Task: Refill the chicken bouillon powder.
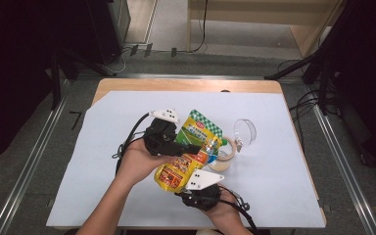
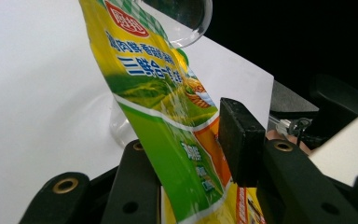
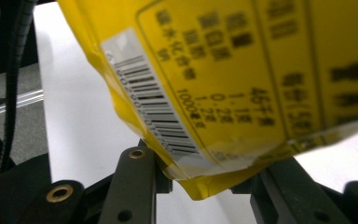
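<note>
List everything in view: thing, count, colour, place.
pouch: 1, yellow and green, printed, held above the sheet between both grippers
glass jar: 1, clear, on the sheet under the pouch's right edge
jar lid: 1, clear, open beside the jar
sheet: 1, white, covering the table
table: 1, wood, far edge bare
left gripper: 1, black, shut on the pouch's middle
right gripper: 1, black, shut on the pouch's bottom edge
</note>
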{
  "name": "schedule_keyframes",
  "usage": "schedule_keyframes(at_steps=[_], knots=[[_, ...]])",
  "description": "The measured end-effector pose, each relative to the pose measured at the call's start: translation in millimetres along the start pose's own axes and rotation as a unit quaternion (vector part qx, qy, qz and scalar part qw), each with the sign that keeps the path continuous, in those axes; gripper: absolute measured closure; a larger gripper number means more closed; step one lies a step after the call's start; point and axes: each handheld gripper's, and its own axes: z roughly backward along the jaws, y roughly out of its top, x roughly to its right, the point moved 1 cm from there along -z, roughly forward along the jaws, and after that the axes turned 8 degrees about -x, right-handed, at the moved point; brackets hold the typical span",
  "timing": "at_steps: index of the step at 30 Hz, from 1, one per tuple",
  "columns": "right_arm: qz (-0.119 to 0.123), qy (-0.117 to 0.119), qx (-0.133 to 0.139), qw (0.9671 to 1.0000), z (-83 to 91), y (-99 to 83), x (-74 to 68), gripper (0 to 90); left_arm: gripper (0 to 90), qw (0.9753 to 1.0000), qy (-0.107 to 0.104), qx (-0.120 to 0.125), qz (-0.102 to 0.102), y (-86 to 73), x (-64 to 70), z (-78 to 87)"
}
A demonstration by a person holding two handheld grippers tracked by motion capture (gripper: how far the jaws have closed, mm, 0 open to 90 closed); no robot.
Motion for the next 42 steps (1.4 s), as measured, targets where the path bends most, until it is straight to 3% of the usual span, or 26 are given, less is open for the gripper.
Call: schedule_keyframes(at_steps=[6,9,15,24,27,31,42], knots=[[-0.010,0.019,0.006,0.9997,1.4,4.1,-2.1,69.0,65.5,0.9999,0.000,-0.006,0.015,2.0,1.1,-3.4],[0.001,0.018,0.006,0.9998,1.3,8.0,-4.7,66.6,63.5,0.9997,0.003,-0.013,0.020,3.6,1.2,-7.4],[0.000,0.029,0.014,0.9995,4.0,16.8,-3.4,64.8,60.6,0.9995,0.019,-0.019,0.014,8.5,1.4,-15.0],[-0.004,0.048,0.019,0.9987,7.7,34.8,11.8,63.7,60.9,0.9973,0.032,-0.041,0.053,30.3,-7.6,-10.4],[-0.008,0.054,0.020,0.9983,7.1,37.8,15.1,63.5,61.3,0.9972,0.024,-0.039,0.059,32.2,-12.1,-10.7],[-0.011,0.064,0.019,0.9977,6.6,34.7,14.2,62.8,58.7,0.9971,0.023,-0.054,0.049,31.5,-10.4,-16.1],[0.007,0.064,0.024,0.9976,5.4,27.3,6.5,55.2,59.6,0.9960,0.012,-0.060,0.065,27.7,-13.8,-20.2]])
